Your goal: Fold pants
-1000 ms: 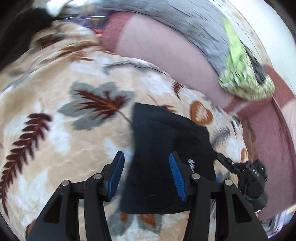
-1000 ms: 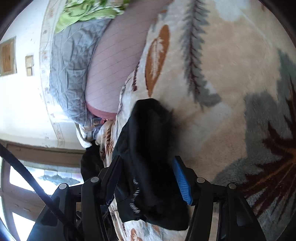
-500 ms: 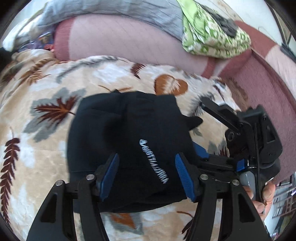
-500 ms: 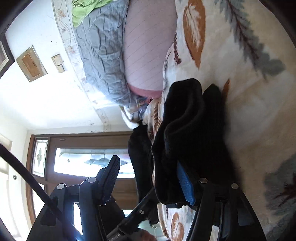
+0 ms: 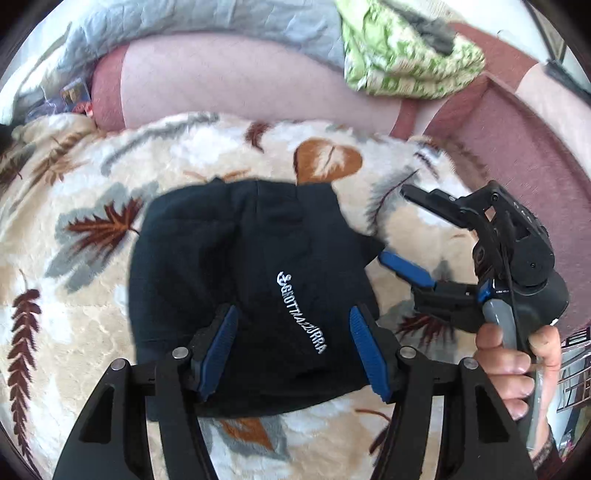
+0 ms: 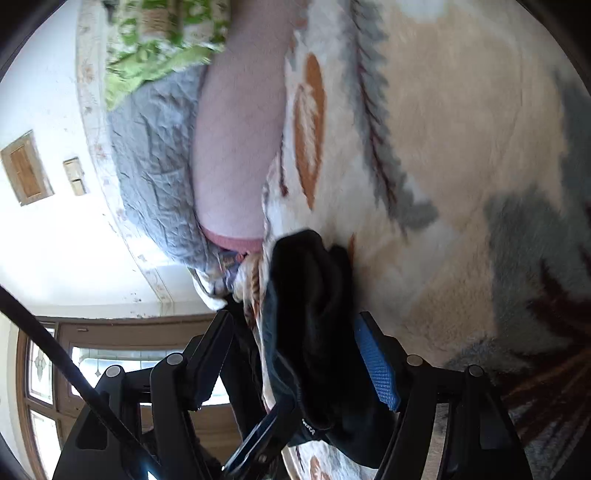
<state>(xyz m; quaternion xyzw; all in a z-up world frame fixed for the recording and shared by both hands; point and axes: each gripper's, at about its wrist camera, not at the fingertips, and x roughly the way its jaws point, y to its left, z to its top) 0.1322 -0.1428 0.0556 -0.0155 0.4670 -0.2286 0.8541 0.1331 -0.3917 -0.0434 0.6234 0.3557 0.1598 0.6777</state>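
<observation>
Black folded pants (image 5: 240, 280) with white lettering lie on the leaf-patterned blanket (image 5: 74, 314). My left gripper (image 5: 291, 347) hovers over their near edge, jaws apart, and the cloth shows flat beneath the blue pads (image 5: 221, 347), with nothing pinched. The right gripper (image 5: 406, 232), held by a hand (image 5: 517, 365), sits at the pants' right edge. In the right wrist view the pants (image 6: 314, 295) bulge between the jaws of the right gripper (image 6: 295, 354), which are opening. Its blue pad (image 6: 376, 365) lies next to the cloth, while the other finger stands apart from it.
A pink bolster (image 5: 240, 77) runs along the far side of the blanket, with a grey quilt (image 5: 207, 22) and a green patterned cloth (image 5: 406, 62) piled behind it. Maroon upholstery (image 5: 517, 147) rises on the right. A wooden door with glass panes (image 6: 48, 369) shows in the right wrist view.
My left gripper has swung from beside the pants to over them, rolling level, and its jaws have widened. The right gripper's jaws have spread and it has drawn slightly away from the pants' right edge.
</observation>
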